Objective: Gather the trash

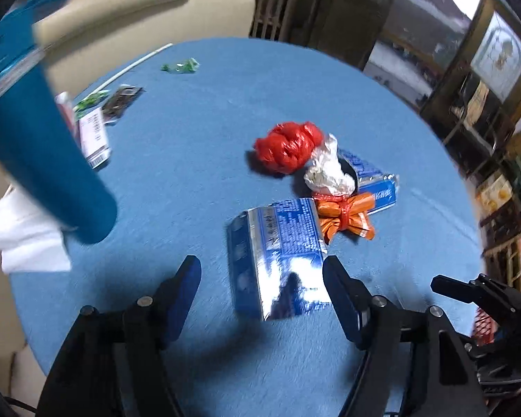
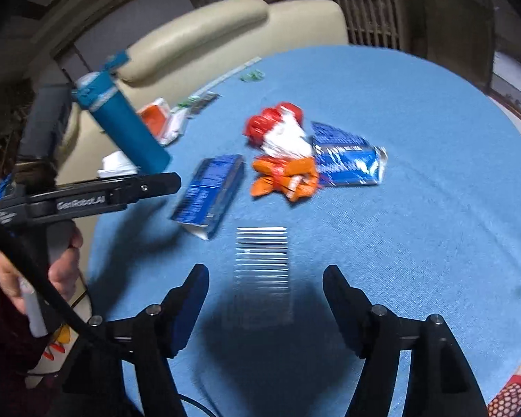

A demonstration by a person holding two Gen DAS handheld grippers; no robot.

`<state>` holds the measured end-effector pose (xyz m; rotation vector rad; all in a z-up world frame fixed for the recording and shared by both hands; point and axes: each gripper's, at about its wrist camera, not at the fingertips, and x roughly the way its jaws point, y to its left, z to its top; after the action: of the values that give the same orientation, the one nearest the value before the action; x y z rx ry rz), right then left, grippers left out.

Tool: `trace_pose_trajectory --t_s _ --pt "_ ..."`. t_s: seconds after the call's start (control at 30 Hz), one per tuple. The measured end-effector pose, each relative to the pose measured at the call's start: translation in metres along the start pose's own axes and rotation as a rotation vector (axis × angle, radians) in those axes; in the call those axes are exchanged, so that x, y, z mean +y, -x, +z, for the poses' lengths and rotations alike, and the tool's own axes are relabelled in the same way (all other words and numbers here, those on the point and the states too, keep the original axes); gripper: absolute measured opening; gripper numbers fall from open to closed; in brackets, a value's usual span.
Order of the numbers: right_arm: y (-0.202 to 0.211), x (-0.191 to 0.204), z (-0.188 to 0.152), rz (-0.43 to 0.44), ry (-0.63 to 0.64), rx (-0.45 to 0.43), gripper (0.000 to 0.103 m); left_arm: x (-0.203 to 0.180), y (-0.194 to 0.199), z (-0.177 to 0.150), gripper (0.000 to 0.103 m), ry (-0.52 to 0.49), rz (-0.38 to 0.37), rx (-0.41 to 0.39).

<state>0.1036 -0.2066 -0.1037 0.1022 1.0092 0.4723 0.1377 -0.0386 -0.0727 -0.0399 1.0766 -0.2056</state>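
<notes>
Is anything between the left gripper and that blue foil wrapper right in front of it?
Nothing visible. The left gripper is open, with the blue foil wrapper lying flat on the blue tablecloth just ahead, partly between its fingers.

Left gripper [image 1: 262,271] hangs open over the blue table [image 1: 177,173], a foil wrapper [image 1: 278,260] between its fingers, untouched. Beyond it: orange wrapper [image 1: 344,215], white wad [image 1: 326,170], red bag [image 1: 288,146]. Teal bottle [image 1: 45,160] far left.

both wrist views look steeply down past their own fingers at the near blue surface [image 1: 191,146], sharing the red bag [image 2: 260,125] ahead.
</notes>
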Motion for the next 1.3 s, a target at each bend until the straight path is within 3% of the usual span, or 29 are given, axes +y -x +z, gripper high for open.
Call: trace_pose_trajectory --t_s 0.17,0.27,0.43,0.57,0.77,1.0,1.3 --pt "-0.017 -0.012 -0.004 0.084 -0.074 0.016 0.071 -0.014 -0.018 0.001 0.073 -0.009 0.001 0.045" --pt "-0.023 -0.01 -0.009 0.097 -0.071 0.027 0.044 -0.018 -0.024 0.0 0.073 -0.013 -0.001 0.053" --pt "-0.01 -0.006 -0.017 0.06 -0.063 -0.021 0.043 -0.012 -0.026 -0.006 0.07 -0.016 0.009 0.047" --pt "0.014 -0.011 -0.027 0.064 -0.096 -0.074 0.043 -0.007 -0.015 -0.009 0.059 -0.017 0.017 0.01" --pt "0.059 -0.02 -0.054 0.031 -0.153 -0.15 0.043 -0.013 0.011 -0.021 0.058 -0.032 0.003 -0.041" --pt "0.117 -0.031 -0.085 -0.033 -0.236 -0.26 0.043 -0.055 0.062 -0.037 0.058 -0.145 -0.036 -0.139" --pt "0.198 -0.059 -0.114 -0.164 -0.321 -0.399 0.043 -0.133 0.119 -0.061 0.058 -0.34 -0.144 -0.222"
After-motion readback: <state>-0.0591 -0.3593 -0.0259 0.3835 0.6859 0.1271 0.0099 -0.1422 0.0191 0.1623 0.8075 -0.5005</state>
